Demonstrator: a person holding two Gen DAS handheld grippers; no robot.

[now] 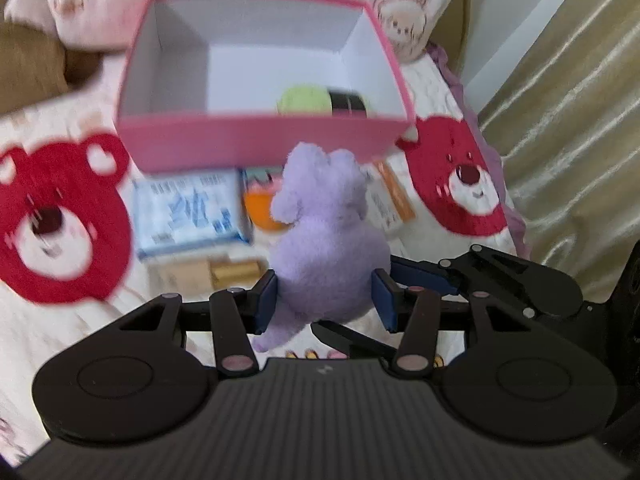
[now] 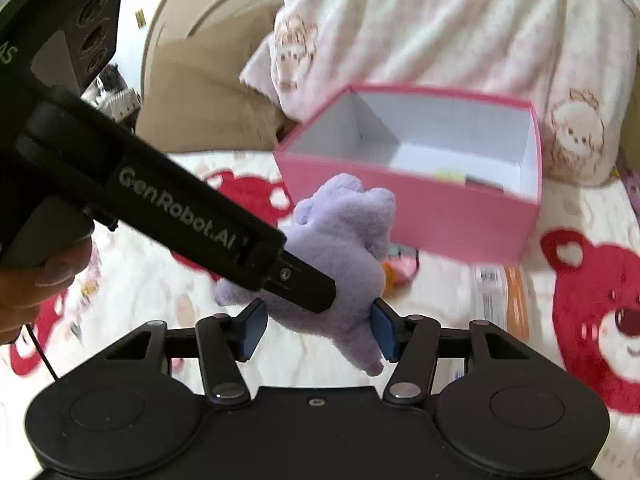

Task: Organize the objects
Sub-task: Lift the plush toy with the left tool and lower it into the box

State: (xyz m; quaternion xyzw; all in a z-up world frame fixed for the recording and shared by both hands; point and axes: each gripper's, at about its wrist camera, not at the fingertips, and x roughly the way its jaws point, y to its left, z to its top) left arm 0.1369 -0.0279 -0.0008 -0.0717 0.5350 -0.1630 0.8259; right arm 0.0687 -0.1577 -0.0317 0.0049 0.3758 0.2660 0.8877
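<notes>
A purple plush toy [image 1: 326,248] is held above the bed, in front of an open pink box [image 1: 260,142]. My left gripper [image 1: 326,296] is shut on the plush's body. My right gripper [image 2: 318,330] is around the same plush [image 2: 344,248], with its right pad against it and its left pad apart; the left gripper's finger crosses in front. The pink box [image 2: 424,216] holds a green round thing [image 1: 304,100] and a black object [image 1: 347,103] at its near right.
Under the plush on the bedspread lie a blue-white packet [image 1: 188,210], an orange object [image 1: 260,208], a wooden-coloured box [image 1: 216,272] and an orange-white carton [image 1: 390,198]. Pillows [image 2: 440,20] lie behind the box. A curtain [image 1: 568,120] hangs at right.
</notes>
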